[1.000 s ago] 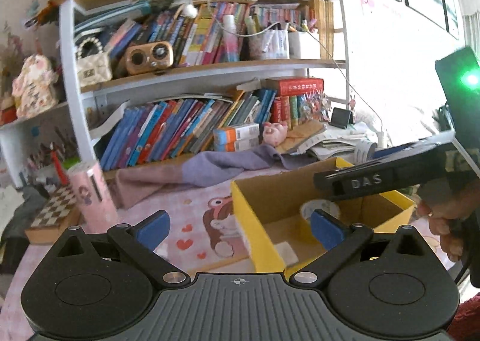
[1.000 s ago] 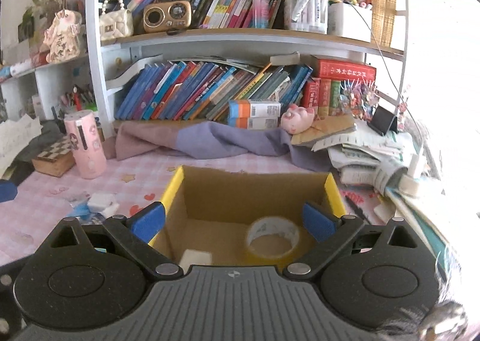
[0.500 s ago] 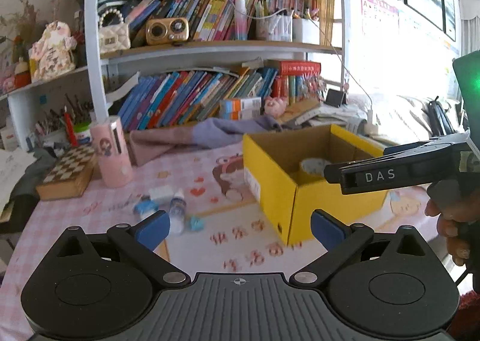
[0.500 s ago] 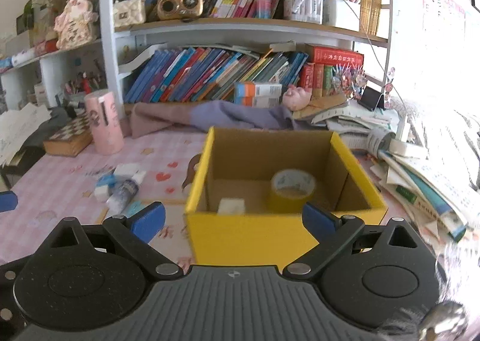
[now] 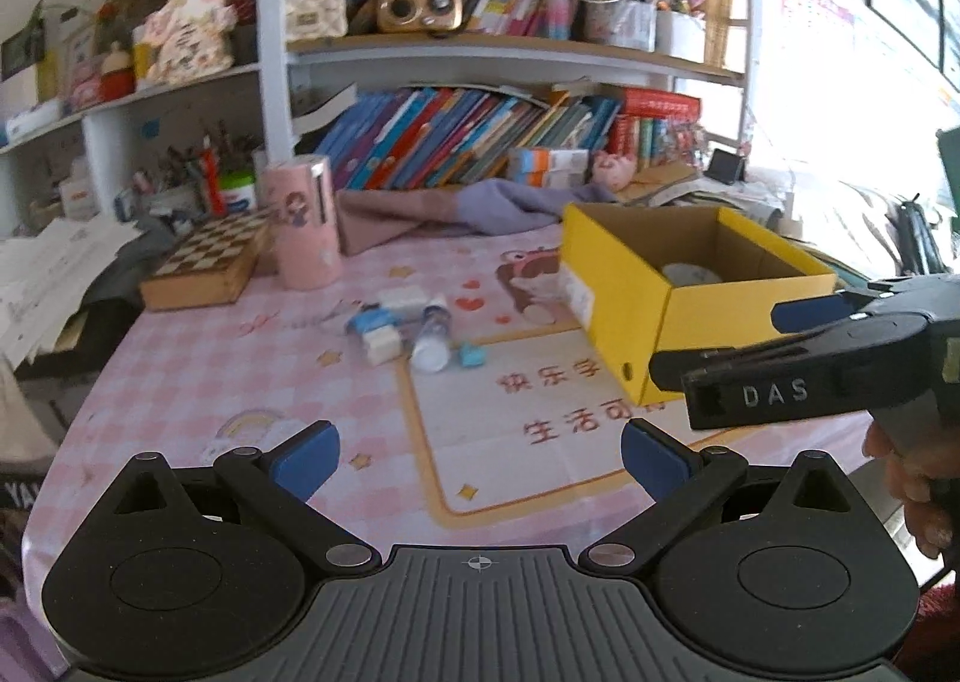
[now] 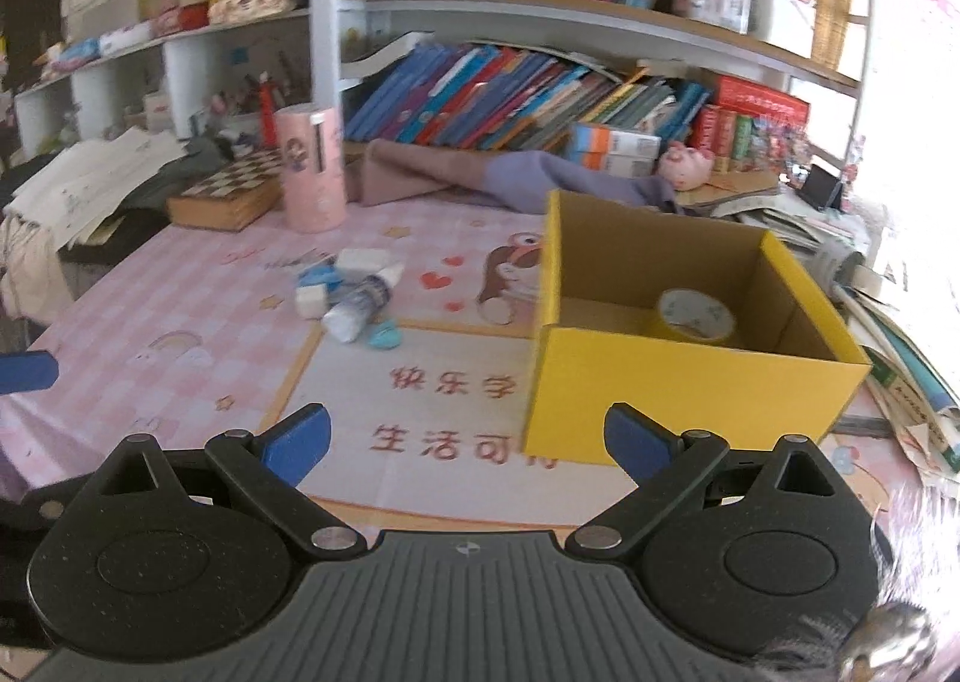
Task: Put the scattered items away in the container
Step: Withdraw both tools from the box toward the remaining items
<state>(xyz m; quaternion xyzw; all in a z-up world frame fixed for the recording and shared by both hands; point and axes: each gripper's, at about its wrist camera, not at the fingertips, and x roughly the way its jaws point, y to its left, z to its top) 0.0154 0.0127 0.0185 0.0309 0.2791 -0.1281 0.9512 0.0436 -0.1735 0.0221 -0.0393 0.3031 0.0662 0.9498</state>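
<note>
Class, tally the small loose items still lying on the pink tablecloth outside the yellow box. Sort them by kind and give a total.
white blocks: 2
blue pieces: 2
small bottle: 1
Total: 5

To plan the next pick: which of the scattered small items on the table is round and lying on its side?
The small bottle, the only cylinder among flat white and blue pieces.
</note>
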